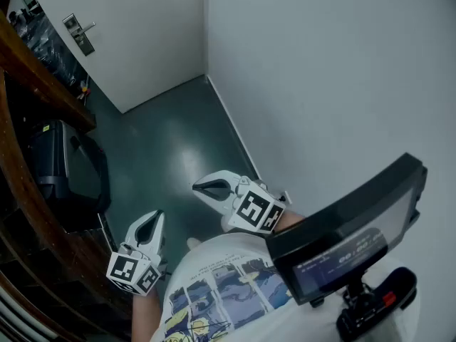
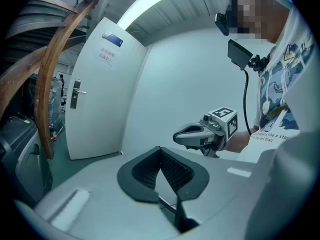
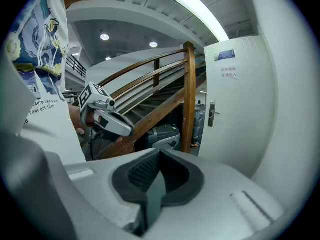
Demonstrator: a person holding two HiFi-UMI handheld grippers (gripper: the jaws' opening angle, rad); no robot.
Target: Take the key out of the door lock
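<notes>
Head view: the white door point(image 1: 135, 34) stands at the upper left of the frame, its lock plate and handle point(image 1: 78, 33) small and far across the green floor point(image 1: 171, 141). No key can be made out at this range. The left gripper point(image 1: 147, 225) and right gripper point(image 1: 205, 187) hang low at centre frame, close to the person's body and well apart from the door. A wooden stair rail point(image 1: 43, 73) runs down the left edge.

Left gripper view: the jaws are pressed together with nothing between them. The door fills the left half of the frame, and its handle sits at mid-left. The right gripper shows at centre right.

Right gripper view: these jaws also meet, pinching nothing. The door stands at the right of the frame, past a wooden banister post point(image 3: 188, 99).

By the look of it, the job is at the approach stage and the lock has not been reached. The next move likely calls for closing in on the door, spreading one gripper's jaws, pinching the key's head and drawing it straight out of the lock.
</notes>
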